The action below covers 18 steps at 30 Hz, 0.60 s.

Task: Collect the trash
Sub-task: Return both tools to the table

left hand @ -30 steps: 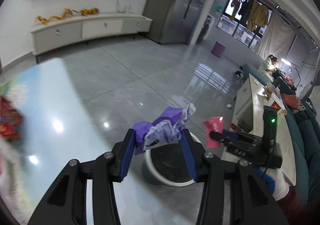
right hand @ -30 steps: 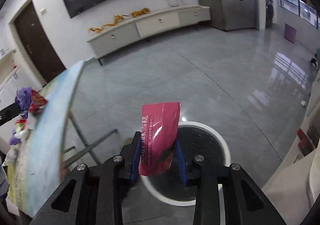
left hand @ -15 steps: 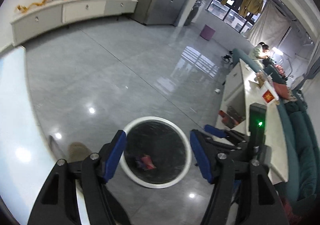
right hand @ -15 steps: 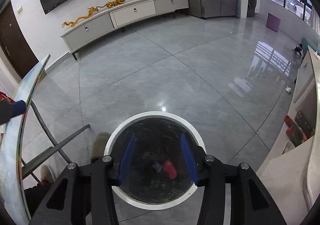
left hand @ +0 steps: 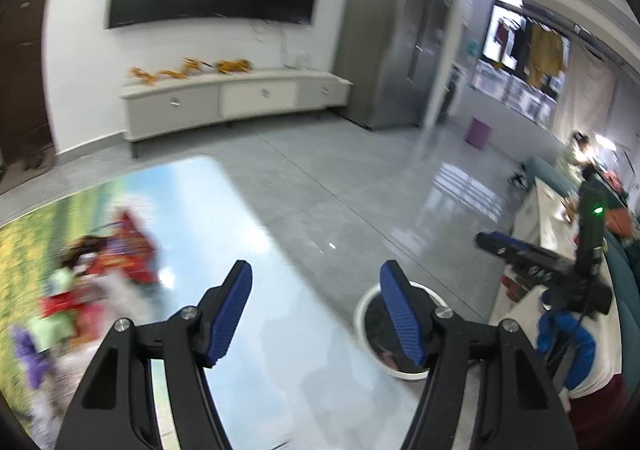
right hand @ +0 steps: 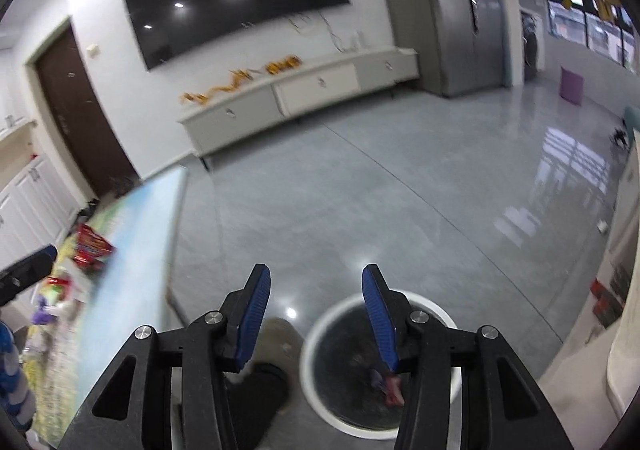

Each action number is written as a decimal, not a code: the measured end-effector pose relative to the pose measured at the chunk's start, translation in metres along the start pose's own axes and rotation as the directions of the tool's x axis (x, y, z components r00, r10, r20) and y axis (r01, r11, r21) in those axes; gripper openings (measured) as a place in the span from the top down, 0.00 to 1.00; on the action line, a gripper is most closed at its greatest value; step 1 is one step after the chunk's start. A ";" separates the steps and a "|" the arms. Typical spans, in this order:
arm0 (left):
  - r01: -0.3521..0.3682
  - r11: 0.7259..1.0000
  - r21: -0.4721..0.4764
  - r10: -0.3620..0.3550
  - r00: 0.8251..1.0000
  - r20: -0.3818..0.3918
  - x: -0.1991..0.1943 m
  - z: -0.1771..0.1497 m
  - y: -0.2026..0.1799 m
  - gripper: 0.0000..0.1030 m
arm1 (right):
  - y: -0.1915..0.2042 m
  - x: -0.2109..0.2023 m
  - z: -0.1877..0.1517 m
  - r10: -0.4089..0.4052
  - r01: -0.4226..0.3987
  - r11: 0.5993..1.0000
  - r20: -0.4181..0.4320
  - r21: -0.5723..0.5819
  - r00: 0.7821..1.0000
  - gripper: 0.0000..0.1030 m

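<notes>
Both tools, the left tool [left hand: 316, 310] and right tool [right hand: 316, 314], stand open and empty above the white-rimmed round bin [right hand: 320, 334] on the floor, their wrappers lying inside, so the next move calls for reaching to the blurred pile of colourful wrappers [left hand: 100, 274] on the glossy printed table [left hand: 224, 209].

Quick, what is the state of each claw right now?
Left claw: open, holding nothing.
Right claw: open, holding nothing.

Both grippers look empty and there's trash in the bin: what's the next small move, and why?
Probably swing the left gripper toward the wrappers on the table and pick one. Its jaws are open and empty, and that pile remains.
</notes>
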<state>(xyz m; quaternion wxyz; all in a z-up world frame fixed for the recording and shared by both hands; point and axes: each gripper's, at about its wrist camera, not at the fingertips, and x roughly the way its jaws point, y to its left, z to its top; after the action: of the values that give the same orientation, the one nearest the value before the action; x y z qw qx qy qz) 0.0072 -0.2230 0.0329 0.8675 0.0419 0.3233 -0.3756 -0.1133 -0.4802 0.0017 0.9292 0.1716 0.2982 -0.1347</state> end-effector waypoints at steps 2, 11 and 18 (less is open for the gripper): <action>-0.049 0.998 -0.031 0.049 0.998 0.030 -0.024 -0.007 0.027 0.37 | 0.026 -0.011 0.009 0.040 -0.039 0.999 0.028 -0.032 0.999 0.56; -0.282 0.953 -0.115 0.291 0.954 0.071 -0.123 -0.055 0.135 0.37 | 0.125 -0.025 0.022 0.181 -0.170 0.972 0.054 -0.164 0.982 0.53; -0.331 0.927 -0.174 0.338 0.941 0.008 -0.145 -0.105 0.186 0.37 | 0.207 0.003 0.009 0.280 -0.282 0.918 -0.048 -0.280 0.959 0.53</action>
<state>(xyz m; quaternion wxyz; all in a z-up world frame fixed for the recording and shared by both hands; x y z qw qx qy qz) 0.0042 0.0337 0.0041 0.9252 0.0151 0.3257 -0.1941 -0.0337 -0.2966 0.0559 0.9528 0.0780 0.2900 0.0449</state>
